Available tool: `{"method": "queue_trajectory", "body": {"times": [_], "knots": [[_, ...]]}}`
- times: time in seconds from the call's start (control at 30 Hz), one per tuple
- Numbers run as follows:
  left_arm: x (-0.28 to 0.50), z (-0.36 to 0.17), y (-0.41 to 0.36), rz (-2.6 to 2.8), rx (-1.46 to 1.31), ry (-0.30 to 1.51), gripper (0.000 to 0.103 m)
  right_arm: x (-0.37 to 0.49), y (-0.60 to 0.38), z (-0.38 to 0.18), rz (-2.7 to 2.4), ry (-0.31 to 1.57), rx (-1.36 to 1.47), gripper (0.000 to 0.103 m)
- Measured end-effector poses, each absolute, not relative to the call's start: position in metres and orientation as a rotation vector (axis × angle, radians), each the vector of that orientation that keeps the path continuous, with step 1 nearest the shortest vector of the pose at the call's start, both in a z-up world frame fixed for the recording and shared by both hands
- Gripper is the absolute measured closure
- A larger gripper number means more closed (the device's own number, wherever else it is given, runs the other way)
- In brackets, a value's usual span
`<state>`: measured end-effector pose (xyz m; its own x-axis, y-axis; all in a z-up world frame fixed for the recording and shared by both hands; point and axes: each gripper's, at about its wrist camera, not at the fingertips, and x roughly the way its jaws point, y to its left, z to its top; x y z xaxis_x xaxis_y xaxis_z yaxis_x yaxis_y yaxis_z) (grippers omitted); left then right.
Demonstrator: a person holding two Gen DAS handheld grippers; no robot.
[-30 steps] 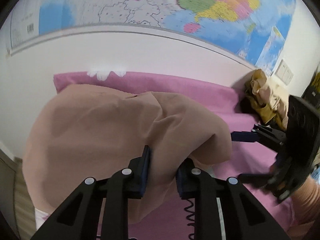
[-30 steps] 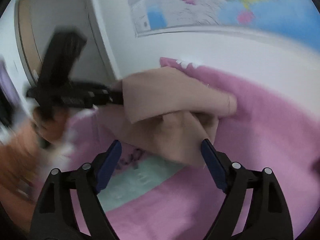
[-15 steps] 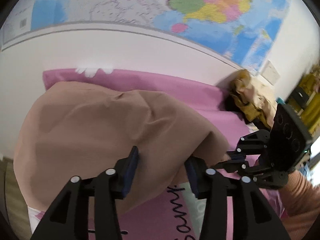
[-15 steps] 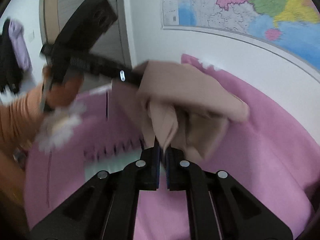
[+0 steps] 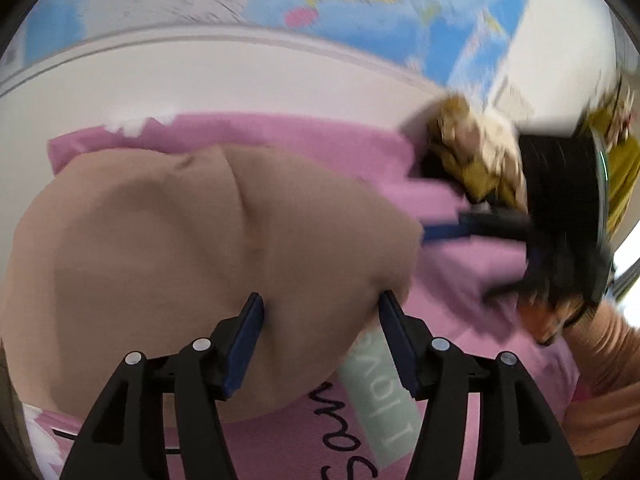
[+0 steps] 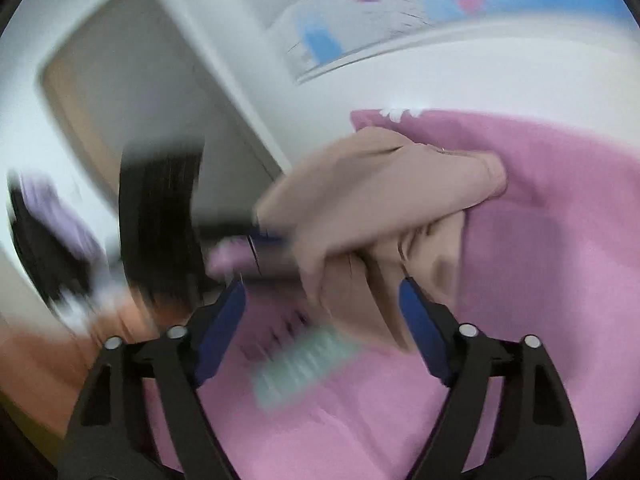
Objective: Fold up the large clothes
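Note:
A tan garment (image 5: 192, 248) lies bunched on a pink blanket (image 5: 304, 144); it also shows in the right wrist view (image 6: 380, 208). My left gripper (image 5: 320, 320) is open, its jaws wide apart with the garment's near edge between them, not pinched. My right gripper (image 6: 322, 312) is open too, jaws spread just in front of the garment's hanging folds. The right gripper shows blurred in the left wrist view (image 5: 472, 228), beside the garment's right edge. The left gripper shows blurred in the right wrist view (image 6: 264, 240), at the garment's left edge.
The pink blanket (image 6: 560, 240) carries black lettering and a pale green label (image 5: 380, 392). A heap of yellow and cream clothes (image 5: 480, 156) lies at the back right. A wall map (image 5: 360, 12) hangs behind. A door (image 6: 132, 92) stands at the left.
Both grippers have opened: the left let go of the garment's edge, and the right, shut on a fold half a second ago, has released it. Both views are blurred with motion.

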<state>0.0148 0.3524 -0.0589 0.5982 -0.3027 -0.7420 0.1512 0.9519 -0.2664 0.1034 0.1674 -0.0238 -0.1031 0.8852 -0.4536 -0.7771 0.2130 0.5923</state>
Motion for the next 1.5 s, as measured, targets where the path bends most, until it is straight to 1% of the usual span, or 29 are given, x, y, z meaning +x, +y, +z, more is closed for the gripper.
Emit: {"method": "queue_trajectory", "body": {"times": [0.03,0.07,0.13,0.17,0.2,0.33,0.37,0.4,0.43,0.47,0.53,0.57,0.6,0.63,0.67,0.83,0.87,0.9,0.97,1.03,1.07,1.1,1.13,1.17,1.23,1.33,1.4,1.43,1.5], "knots": [[0.015,-0.063,0.349,-0.263,-0.176,0.899,0.044,0.112,0.173,-0.027,1.412,0.959,0.215,0.029],[0.015,-0.065,0.346,-0.261,-0.172,0.902,0.042,0.120,0.181,-0.034,1.400,1.028,0.268,0.034],[0.012,-0.067,0.344,-0.260,-0.176,0.896,0.041,0.125,0.197,-0.044,1.408,1.114,0.314,0.050],[0.011,-0.067,0.344,-0.259,-0.173,0.896,0.041,0.122,0.205,-0.049,1.422,1.142,0.292,0.089],[0.010,-0.068,0.343,-0.258,-0.171,0.902,0.041,0.119,0.208,-0.052,1.421,1.153,0.265,0.099],[-0.007,-0.056,0.346,-0.277,-0.171,0.860,0.041,0.115,0.183,-0.056,1.428,1.194,0.337,0.100],[-0.015,-0.050,0.350,-0.292,-0.185,0.831,0.037,0.115,0.173,-0.060,1.389,1.195,0.315,0.101],[-0.021,-0.045,0.354,-0.301,-0.199,0.809,0.029,0.117,0.169,-0.068,1.352,1.232,0.307,0.101],[-0.025,-0.041,0.359,-0.275,-0.201,0.788,0.028,0.119,0.169,-0.075,1.331,1.261,0.293,0.101],[-0.025,-0.041,0.361,-0.247,-0.192,0.787,0.029,0.118,0.169,-0.079,1.311,1.280,0.270,0.100],[-0.022,-0.048,0.369,-0.168,-0.198,0.821,0.030,0.118,0.166,-0.071,1.329,1.246,0.294,0.094],[-0.022,-0.050,0.371,-0.159,-0.212,0.830,0.030,0.121,0.163,-0.067,1.331,1.224,0.309,0.084],[-0.022,-0.055,0.373,-0.150,-0.228,0.838,0.030,0.123,0.160,-0.062,1.316,1.197,0.324,0.054],[-0.023,-0.060,0.374,-0.131,-0.227,0.846,0.030,0.128,0.155,-0.056,1.276,1.160,0.335,0.036],[-0.022,-0.062,0.372,-0.126,-0.222,0.855,0.030,0.135,0.151,-0.050,1.227,1.119,0.340,0.021],[-0.013,-0.077,0.360,-0.112,-0.202,0.899,0.030,0.173,0.170,-0.061,1.153,1.195,0.404,0.021],[-0.012,-0.078,0.356,-0.106,-0.191,0.902,0.029,0.178,0.181,-0.066,1.135,1.204,0.397,0.025],[-0.010,-0.079,0.353,-0.101,-0.179,0.905,0.028,0.180,0.187,-0.065,1.134,1.199,0.390,0.024],[-0.009,-0.082,0.346,-0.102,-0.160,0.907,0.027,0.178,0.202,-0.062,1.213,1.232,0.425,0.024],[-0.006,-0.083,0.344,-0.094,-0.148,0.908,0.026,0.177,0.222,-0.064,1.262,1.261,0.404,0.032],[-0.006,-0.084,0.343,-0.095,-0.143,0.907,0.026,0.178,0.227,-0.066,1.258,1.257,0.383,0.050],[-0.005,-0.085,0.342,-0.090,-0.139,0.909,0.026,0.181,0.232,-0.071,1.258,1.270,0.393,0.074],[-0.003,-0.086,0.342,-0.087,-0.136,0.914,0.026,0.185,0.235,-0.075,1.265,1.287,0.421,0.087],[-0.002,-0.087,0.341,-0.085,-0.136,0.916,0.026,0.187,0.235,-0.073,1.278,1.268,0.443,0.093],[0.003,-0.085,0.342,-0.084,-0.149,0.911,0.027,0.187,0.237,-0.054,1.285,1.188,0.368,0.096],[0.017,-0.075,0.341,-0.073,-0.150,0.885,0.028,0.188,0.237,0.004,1.293,1.007,0.249,0.099],[0.028,-0.064,0.340,-0.065,-0.158,0.847,0.028,0.191,0.236,0.024,1.303,0.906,0.208,0.101],[0.034,-0.063,0.339,-0.078,-0.169,0.851,0.028,0.191,0.236,0.025,1.276,0.884,0.167,0.101],[0.042,-0.071,0.337,-0.091,-0.164,0.878,0.028,0.197,0.235,0.004,1.228,0.964,0.137,0.100]]}}
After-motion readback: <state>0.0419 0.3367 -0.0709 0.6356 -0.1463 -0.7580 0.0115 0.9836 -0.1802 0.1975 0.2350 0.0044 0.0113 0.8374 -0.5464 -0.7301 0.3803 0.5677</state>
